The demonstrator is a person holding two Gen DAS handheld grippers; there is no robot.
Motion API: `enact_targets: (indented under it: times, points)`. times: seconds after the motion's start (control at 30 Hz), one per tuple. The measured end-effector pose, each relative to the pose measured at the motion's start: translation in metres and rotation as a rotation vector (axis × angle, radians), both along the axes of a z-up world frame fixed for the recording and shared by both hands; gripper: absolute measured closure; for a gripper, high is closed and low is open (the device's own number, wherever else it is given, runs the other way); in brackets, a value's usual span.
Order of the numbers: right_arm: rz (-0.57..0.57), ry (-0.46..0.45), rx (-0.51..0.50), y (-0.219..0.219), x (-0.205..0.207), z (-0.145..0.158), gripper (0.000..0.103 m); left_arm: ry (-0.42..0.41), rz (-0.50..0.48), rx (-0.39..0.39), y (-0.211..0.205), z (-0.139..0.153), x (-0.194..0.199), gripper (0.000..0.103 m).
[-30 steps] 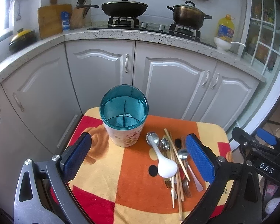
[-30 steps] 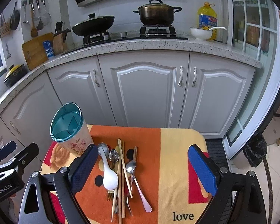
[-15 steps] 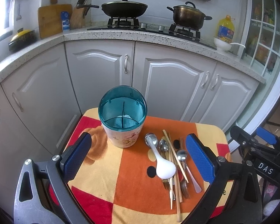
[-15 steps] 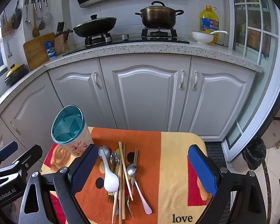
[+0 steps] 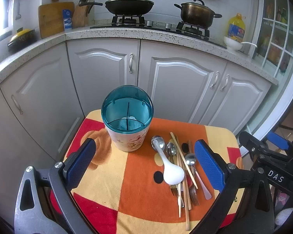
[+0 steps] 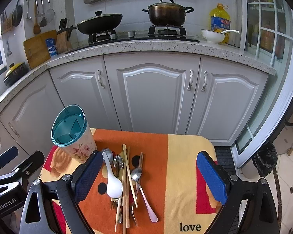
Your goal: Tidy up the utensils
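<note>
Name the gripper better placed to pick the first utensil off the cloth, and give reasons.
Right, probably. The right gripper hangs open with the utensil pile between its fingers. The left gripper is also open but frames mostly bare cloth, with the holder ahead.

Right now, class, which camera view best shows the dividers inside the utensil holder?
The left wrist view: it looks down into the utensil holder, showing its dividers. The right wrist view shows the holder obliquely, interior partly hidden.
</note>
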State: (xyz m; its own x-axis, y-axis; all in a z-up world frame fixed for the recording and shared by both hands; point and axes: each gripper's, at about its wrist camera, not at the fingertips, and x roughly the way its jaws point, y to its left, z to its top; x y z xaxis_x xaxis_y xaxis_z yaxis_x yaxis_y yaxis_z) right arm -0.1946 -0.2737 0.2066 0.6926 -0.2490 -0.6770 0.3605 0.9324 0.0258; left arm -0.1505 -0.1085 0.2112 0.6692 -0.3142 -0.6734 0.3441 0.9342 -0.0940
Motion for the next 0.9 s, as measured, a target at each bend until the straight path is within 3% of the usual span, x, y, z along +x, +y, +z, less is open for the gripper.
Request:
enact_targets:
  times: [0.9]
  points:
    - [0.012,0.017,0.006,0.0004,0.0038,-0.0039,0.006,-0.008,0.009,0.003,0.0015,-0.0038,0.0008,0.001]
